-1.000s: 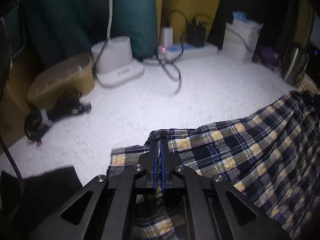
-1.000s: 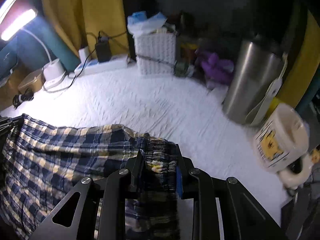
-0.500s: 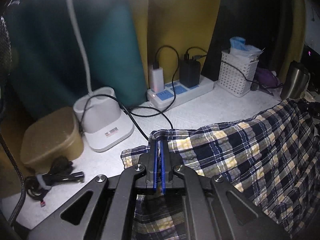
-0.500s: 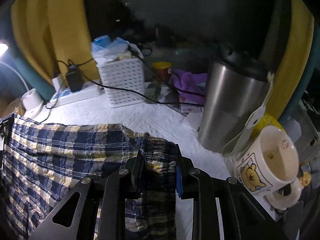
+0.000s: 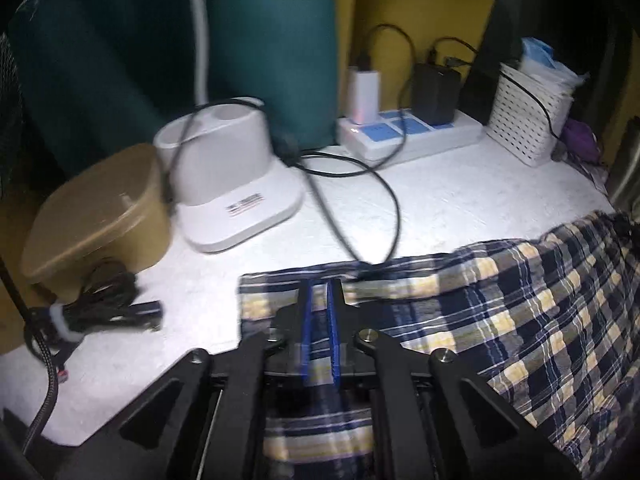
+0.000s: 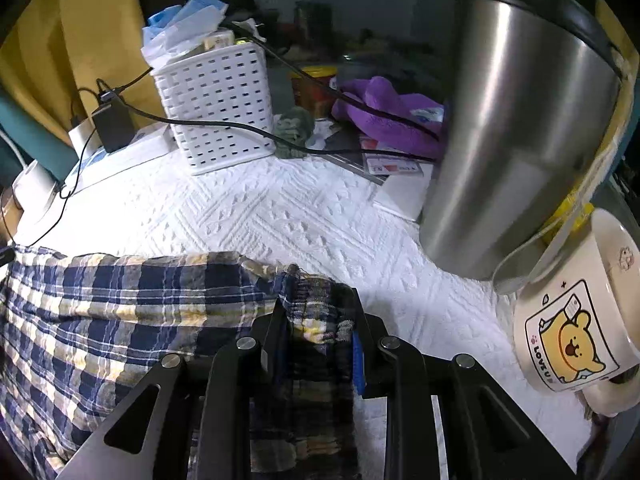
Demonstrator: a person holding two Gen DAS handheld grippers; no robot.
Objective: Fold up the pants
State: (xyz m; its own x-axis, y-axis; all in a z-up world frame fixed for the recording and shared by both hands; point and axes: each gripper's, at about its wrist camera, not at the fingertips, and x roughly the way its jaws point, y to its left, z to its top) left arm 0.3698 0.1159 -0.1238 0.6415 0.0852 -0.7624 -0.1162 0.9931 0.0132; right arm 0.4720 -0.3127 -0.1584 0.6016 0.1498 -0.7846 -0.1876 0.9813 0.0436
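The pants [image 5: 520, 304] are blue, yellow and white plaid. They stretch between my two grippers over the white textured cloth [image 6: 280, 216]. My left gripper [image 5: 319, 292] is shut on the hem edge of the pants, low near the cloth. My right gripper [image 6: 318, 304] is shut on a bunched, gathered end of the pants [image 6: 120, 312]. The fabric sags between the two ends and hangs below both grippers.
Left view: a tan box [image 5: 100, 216], a white lamp base [image 5: 236, 188], a coiled black cable [image 5: 100, 312], a power strip [image 5: 408, 136] with chargers, a white basket [image 5: 528, 116]. Right view: a steel tumbler [image 6: 512, 128], a bear mug [image 6: 576, 316], a purple cloth [image 6: 392, 116].
Both grippers have come down and forward with the pants. The left one is lower over the cloth. The right one is closer to the tumbler and mug.
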